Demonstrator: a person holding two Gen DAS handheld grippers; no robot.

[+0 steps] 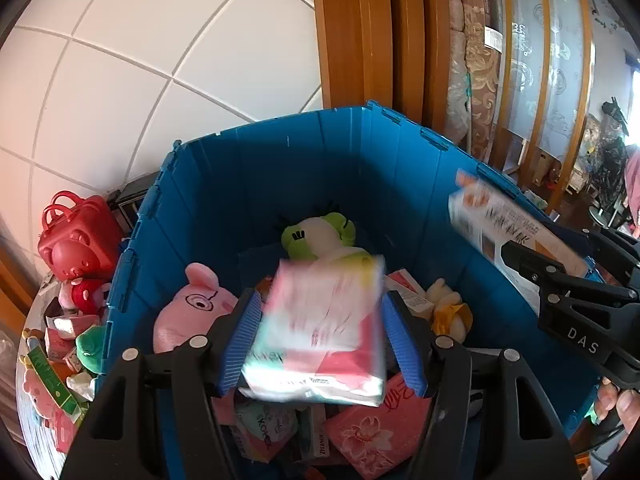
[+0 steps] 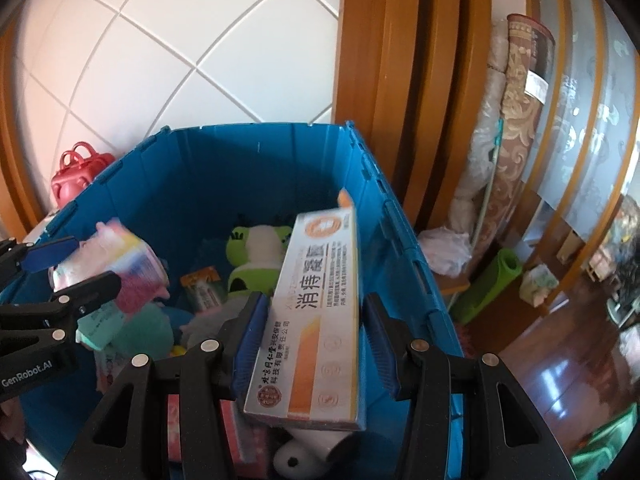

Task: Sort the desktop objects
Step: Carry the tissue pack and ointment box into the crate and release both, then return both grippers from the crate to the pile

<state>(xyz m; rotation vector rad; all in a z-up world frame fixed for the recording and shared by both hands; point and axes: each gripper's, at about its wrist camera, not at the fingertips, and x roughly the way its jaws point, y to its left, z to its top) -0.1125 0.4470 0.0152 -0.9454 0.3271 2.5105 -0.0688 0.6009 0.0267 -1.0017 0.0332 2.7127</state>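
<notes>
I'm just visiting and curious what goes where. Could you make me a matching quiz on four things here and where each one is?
1 tissue pack
2 orange-and-white box
3 green frog plush
4 red bear case

A outside the blue crate
B in the right claw
C lying inside the blue crate
D in the left claw

Pairs: 1-D, 2-B, 3-C, 4-A
</notes>
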